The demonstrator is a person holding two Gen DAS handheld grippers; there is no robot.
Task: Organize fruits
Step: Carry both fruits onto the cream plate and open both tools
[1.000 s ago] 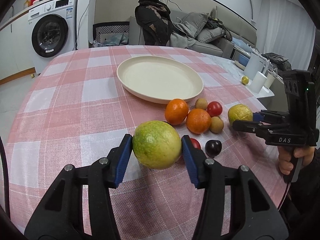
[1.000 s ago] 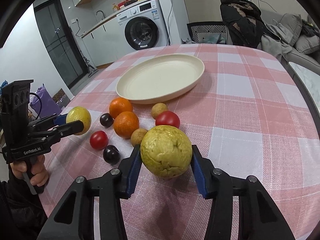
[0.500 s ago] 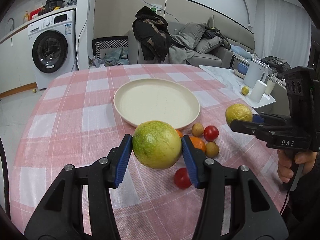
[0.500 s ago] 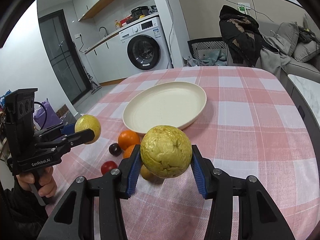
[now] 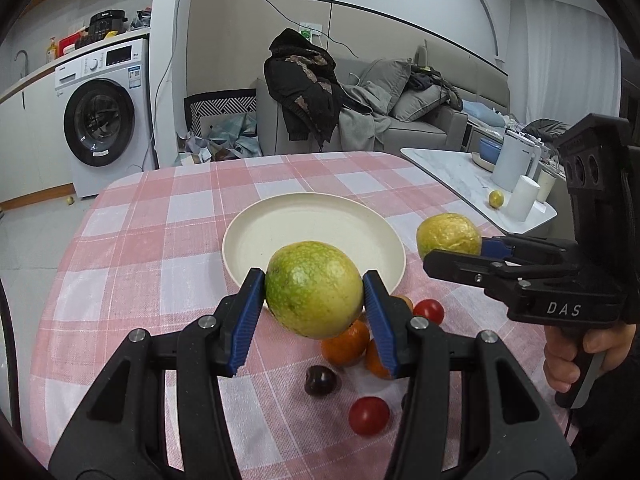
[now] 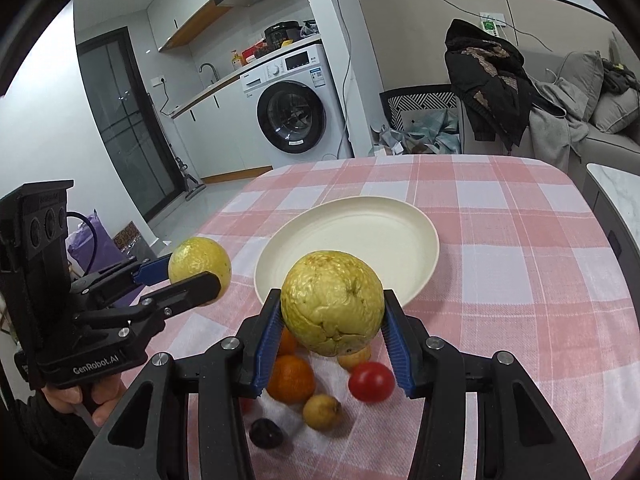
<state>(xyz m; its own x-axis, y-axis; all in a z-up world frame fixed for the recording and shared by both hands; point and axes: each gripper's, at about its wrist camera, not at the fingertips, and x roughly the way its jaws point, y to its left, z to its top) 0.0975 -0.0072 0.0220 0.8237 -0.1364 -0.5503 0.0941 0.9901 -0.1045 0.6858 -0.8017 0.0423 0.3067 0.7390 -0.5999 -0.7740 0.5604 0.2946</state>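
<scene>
Here, left gripper [image 5: 314,306] clamps a green guava [image 5: 314,290], right gripper [image 6: 332,334] a wrinkled yellow guava [image 6: 332,314], both above the desk [image 5: 160,248].

Woven checked tablecloth [image 5: 132,264] – matt cream plate [image 5: 256,240], wrinkled yellow fruit [image 6: 332,312].

The left hand-held gripper [image 5: 314,298] clamps a green-yellow fruit [image 5: 314,290] between its blue pads, lifted clear of the checked table [image 5: 132,264]. Beyond it sits a cream plate [image 5: 256,236]. To the right, the right hand-held gripper [image 5: 434,248] carries a wrinkled yellow fruit [image 5: 446,234] (also off the cloth). Oranges [image 5: 346,342] and cherry tomatoes [image 5: 368,416] lie below.
</scene>
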